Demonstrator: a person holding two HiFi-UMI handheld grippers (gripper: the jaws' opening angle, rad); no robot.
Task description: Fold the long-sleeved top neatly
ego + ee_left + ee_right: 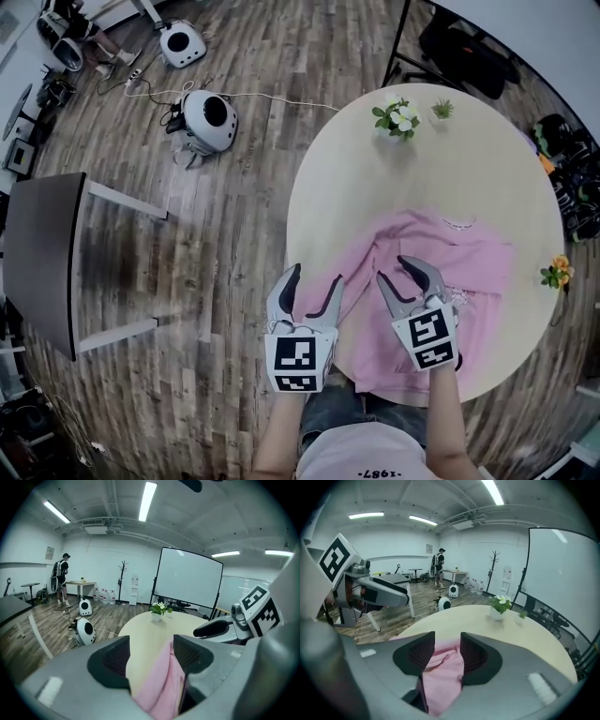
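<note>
Shows pink top (473, 267) spread on round table (356, 169), collar on the far side, hem at the near edge. Places left hand-held gripper (312, 292) at the top's left edge, by the table rim; jaws released and wide apart, with a fold of pink cloth rising between them against the right jaw. Places right hand-held gripper (411, 277) just beside it over the top's near middle; jaws likewise released and apart, pink cloth lying in the gap. Sets flowerpot (396, 119) and small plant (442, 110) at the table's far side, well apart from the top.
</note>
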